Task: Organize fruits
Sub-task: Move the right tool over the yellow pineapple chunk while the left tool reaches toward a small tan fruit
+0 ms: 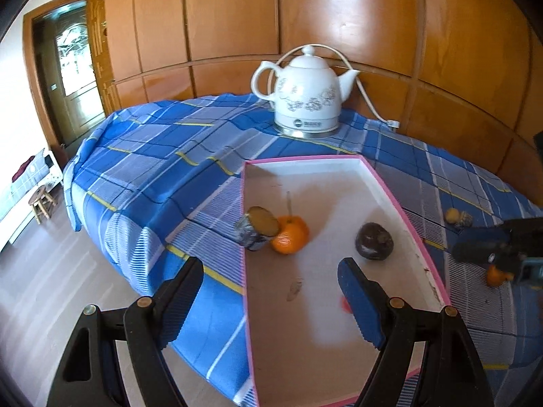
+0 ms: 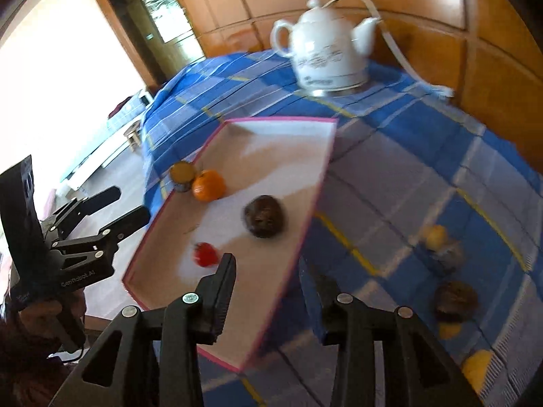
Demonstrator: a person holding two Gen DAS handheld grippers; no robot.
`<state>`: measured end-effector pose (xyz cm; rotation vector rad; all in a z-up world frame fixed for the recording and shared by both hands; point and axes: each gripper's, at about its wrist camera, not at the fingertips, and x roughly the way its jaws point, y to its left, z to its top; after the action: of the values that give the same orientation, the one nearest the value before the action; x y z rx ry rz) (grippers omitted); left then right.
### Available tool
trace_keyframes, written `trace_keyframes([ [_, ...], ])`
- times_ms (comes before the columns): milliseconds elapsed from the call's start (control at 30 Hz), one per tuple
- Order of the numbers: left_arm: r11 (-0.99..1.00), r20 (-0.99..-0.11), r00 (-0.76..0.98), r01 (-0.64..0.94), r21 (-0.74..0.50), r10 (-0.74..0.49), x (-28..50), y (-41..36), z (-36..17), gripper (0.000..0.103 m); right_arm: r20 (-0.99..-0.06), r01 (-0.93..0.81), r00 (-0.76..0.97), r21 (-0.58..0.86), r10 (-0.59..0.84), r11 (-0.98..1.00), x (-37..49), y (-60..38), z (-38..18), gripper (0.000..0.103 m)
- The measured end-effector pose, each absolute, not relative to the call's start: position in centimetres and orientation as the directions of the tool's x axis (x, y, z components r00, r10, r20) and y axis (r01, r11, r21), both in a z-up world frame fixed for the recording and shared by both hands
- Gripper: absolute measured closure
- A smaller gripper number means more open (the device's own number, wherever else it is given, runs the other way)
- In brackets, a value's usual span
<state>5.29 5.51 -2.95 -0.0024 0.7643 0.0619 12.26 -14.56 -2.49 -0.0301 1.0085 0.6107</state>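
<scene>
The right gripper [image 2: 268, 291] is hanging with its jaws apart and nothing between them, just above the near edge of the pink-rimmed tray [image 2: 298, 237], and a small red fruit [image 2: 205, 254] is lying on the tray floor just ahead of its left finger, seemingly just let go. Farther ahead in the tray a dark round fruit [image 2: 264, 216], a mandarin [image 2: 208, 185] and a can [image 2: 182, 176] are sitting, the can touching the mandarin. The left gripper [image 1: 271, 291] is hovering over the tray's near left rim, jaws wide and empty. The step in hand looks like the drop-off of one fruit into the tray. Off to the right gripper's right, on the blue checked cloth [image 2: 390, 169], more fruit is waiting: a brown round one [image 2: 456, 300], yellow pieces [image 2: 476, 368] nearer the gripper, and a small yellow one [image 2: 436, 235] farther off. The next move is probably calling for a swing right, keeping the jaws spread, then lowering over the nearest loose fruit.
</scene>
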Motion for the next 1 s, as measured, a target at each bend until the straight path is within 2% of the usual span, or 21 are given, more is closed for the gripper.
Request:
trace_keyframes([
  [567,0.995,-0.695,0.719,0.080,0.064,-0.013,5.3,0.4,-2.3,0.021,-0.811,-0.205,0.537,0.142,0.233,0.968,11.3,-29.9,-1.2,0.063],
  [1000,0.984,-0.695,0.718,0.149,0.100,-0.038,5.5,-2.8,-2.1,0.021,-0.806,-0.062,0.564,0.178,0.181,0.982,11.8,-34.1,-1.7,0.063],
])
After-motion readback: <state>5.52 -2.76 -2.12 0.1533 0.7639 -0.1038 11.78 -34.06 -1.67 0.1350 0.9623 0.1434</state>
